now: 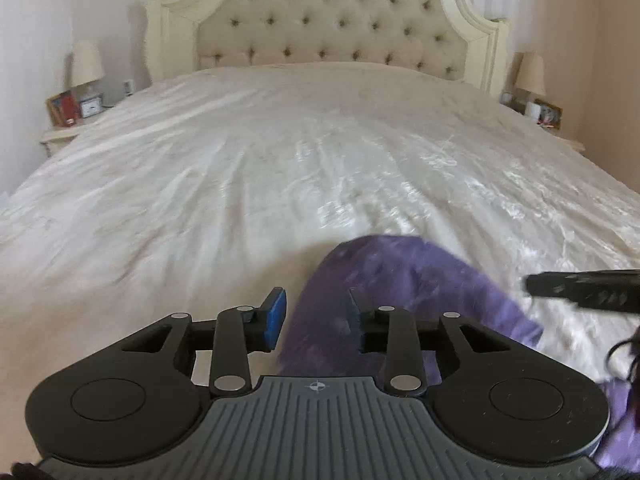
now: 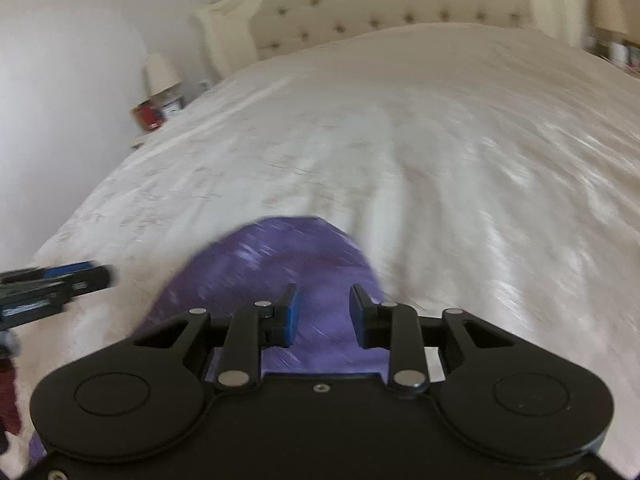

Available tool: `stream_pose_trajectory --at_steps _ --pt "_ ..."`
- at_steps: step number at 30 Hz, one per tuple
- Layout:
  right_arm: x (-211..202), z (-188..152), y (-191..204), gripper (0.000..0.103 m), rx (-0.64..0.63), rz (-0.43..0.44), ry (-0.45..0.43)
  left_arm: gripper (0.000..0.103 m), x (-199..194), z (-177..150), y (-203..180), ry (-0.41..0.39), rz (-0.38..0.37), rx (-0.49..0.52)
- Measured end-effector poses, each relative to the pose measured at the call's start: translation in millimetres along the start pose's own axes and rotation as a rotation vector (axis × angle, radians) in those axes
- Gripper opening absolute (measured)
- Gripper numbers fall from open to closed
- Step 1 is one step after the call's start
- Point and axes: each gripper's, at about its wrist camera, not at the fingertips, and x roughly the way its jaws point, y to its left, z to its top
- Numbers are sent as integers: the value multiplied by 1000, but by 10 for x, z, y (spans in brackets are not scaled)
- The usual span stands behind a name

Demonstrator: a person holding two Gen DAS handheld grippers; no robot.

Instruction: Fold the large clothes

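**Purple garment under both open grippers**

My left gripper (image 1: 316, 312) and right gripper (image 2: 324, 312) both hover with pads spread, gripping nothing. Beneath them a purple garment (image 2: 280, 256), soft and seemingly fuzzy through the blur, lies in a rounded heap on the shiny, wrinkled cream bedspread (image 1: 240, 168).

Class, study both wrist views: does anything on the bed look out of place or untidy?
Only the purple fabric garment: it lies in a rumpled heap at the near edge of the cream bedspread, unfolded. Both open grippers hover over it.
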Motion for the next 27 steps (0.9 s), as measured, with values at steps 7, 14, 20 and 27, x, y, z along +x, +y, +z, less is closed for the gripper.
stream_pose_trajectory --at_steps 7,14,20,27 --pt "648 -7 138 38 -88 -23 135 34 781 -165 -189 181 41 43" --pt "884 -324 -153 33 -111 -103 211 46 1034 -602 -59 227 151 142" --pt "783 -180 -190 47 -77 -45 199 45 908 -409 63 228 134 56" --pt "473 221 -292 63 -21 102 65 46 339 -111 49 92 -13 -99"
